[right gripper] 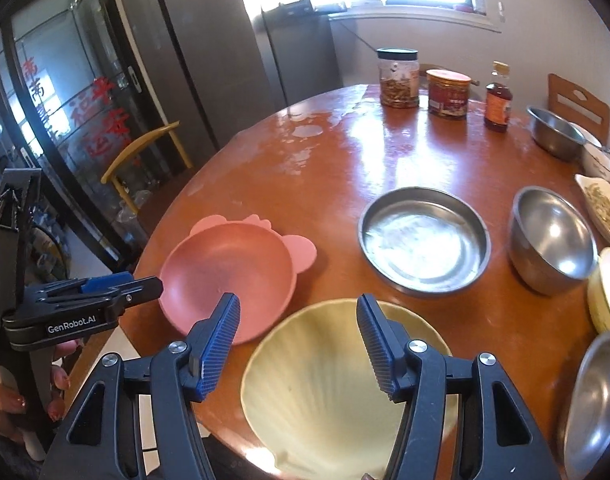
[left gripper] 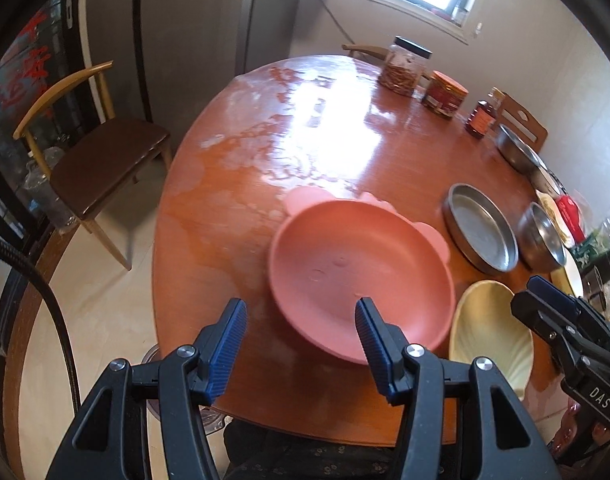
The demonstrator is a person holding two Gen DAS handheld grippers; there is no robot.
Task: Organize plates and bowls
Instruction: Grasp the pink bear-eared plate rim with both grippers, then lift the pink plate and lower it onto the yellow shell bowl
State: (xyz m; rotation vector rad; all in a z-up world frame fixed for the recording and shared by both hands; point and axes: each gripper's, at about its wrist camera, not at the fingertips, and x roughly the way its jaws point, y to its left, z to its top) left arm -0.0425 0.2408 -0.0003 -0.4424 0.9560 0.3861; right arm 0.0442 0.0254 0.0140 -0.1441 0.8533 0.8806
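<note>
Pink plate: a round pink plastic plate with small ears on its rim lies flat and empty near the near edge of the round reddish-brown wooden worktop.
Shell dish: a cream scallop-shaped ribbed dish sits just right of the pink plate, at the near edge.
Steel ware: a shallow round steel pan lies beyond the shell dish; a deeper steel bowl stands to its right; another steel bowl is far right.
Left gripper: fingers spread wide, released, holding nothing, above the pink plate's near rim.
Right gripper: fingers spread wide, released, holding nothing, above the shell dish.
Open room: bare worktop spreads left and far of the pink plate.
Far edge: a clear jar with black lid, an orange-lidded tub and a small dark bottle.
</note>
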